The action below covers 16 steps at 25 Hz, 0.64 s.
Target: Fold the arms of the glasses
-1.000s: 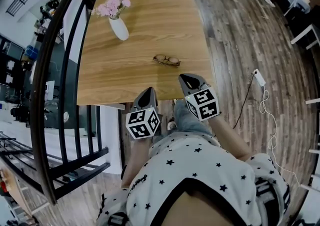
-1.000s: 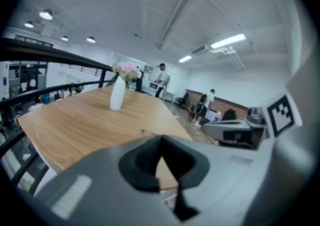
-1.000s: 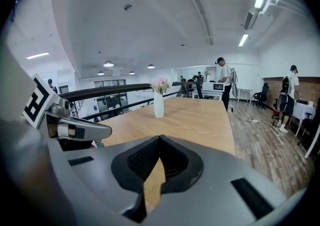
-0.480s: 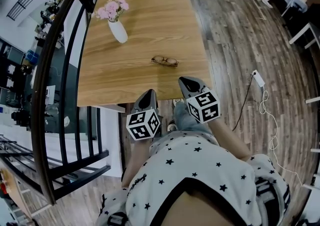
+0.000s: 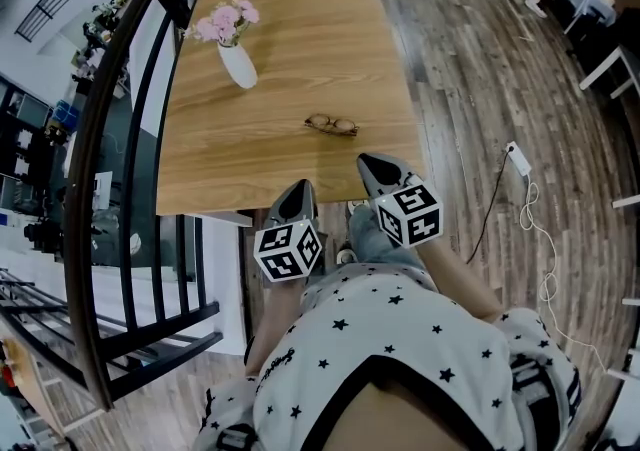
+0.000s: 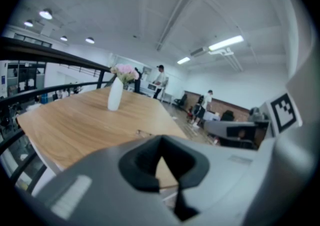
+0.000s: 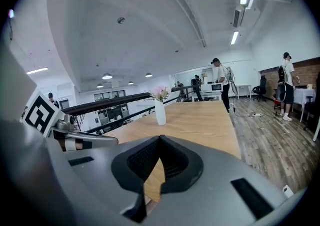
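Glasses [image 5: 332, 123] lie on the counter [image 5: 280, 59], at 5 o'clock from the vase [image 5: 238, 61], at 12 o'clock from both tools and apart from them. Left tool [image 5: 299, 191] and right tool [image 5: 373, 163] are each pressed together, empty. Whether the arms are folded is too small to tell.

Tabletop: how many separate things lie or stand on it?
2: glasses close to the near edge, right of centre; white flower vase toward the far left. None seems hidden.
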Available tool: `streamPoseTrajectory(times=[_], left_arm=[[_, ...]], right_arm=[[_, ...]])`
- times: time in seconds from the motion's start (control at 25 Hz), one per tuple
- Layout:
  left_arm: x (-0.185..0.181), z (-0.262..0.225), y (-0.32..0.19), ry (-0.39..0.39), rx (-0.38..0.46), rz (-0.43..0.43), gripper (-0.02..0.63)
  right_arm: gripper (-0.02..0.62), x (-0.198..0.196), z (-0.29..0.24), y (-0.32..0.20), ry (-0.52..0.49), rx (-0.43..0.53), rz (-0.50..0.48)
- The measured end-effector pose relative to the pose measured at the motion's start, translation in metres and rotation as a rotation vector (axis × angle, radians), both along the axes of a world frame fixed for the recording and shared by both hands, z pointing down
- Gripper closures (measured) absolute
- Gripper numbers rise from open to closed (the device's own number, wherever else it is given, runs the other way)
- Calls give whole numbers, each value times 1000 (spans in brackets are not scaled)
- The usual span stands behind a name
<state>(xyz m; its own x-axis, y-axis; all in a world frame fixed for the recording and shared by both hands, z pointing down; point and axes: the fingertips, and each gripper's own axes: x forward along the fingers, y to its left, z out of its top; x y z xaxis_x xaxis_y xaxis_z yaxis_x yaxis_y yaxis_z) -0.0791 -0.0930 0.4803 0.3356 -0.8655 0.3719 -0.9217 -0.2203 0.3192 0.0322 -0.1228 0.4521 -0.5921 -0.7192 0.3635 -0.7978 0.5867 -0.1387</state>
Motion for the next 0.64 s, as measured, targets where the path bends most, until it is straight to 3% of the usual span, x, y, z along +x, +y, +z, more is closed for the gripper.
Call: streamPoseTrajectory(times=[0.64], left_arm=[[0, 2, -9, 1, -3, -5, 600]], right_arm=[[580, 0, -1, -9, -12, 1, -7]])
